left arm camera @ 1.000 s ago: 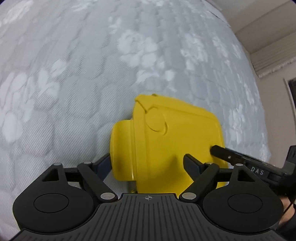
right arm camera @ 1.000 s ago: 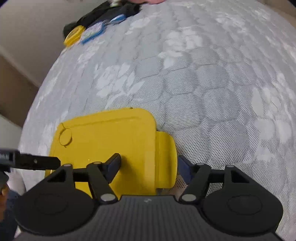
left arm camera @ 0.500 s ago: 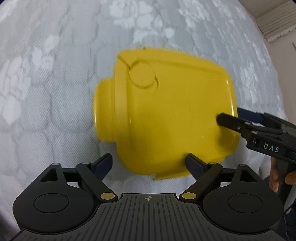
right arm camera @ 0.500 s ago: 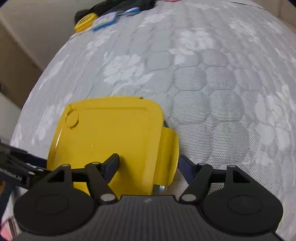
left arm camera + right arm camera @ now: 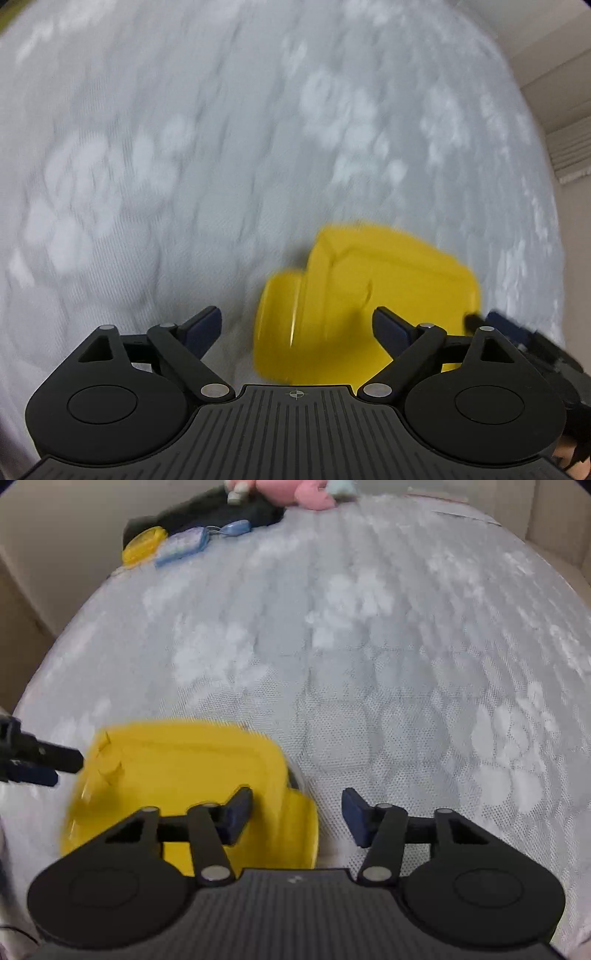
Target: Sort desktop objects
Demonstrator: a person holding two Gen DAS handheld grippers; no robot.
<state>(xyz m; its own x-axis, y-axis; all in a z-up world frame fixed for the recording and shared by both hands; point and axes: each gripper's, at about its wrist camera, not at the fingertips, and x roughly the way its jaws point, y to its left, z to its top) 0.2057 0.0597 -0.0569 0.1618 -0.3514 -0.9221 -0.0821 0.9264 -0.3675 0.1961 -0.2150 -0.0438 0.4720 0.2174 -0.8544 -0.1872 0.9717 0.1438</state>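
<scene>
**Yellow box between two grippers on a flowered cloth**

A grey-white tablecloth with pale flowers fills both views, blurred. The yellow box, lying on its side with its round neck to the left, sits lower right in the left wrist view. The left gripper is spread wide, pads clear of the box. The right gripper has just been closing, straddling the neck without visibly pressing it. Small trinkets lie upper left
</scene>
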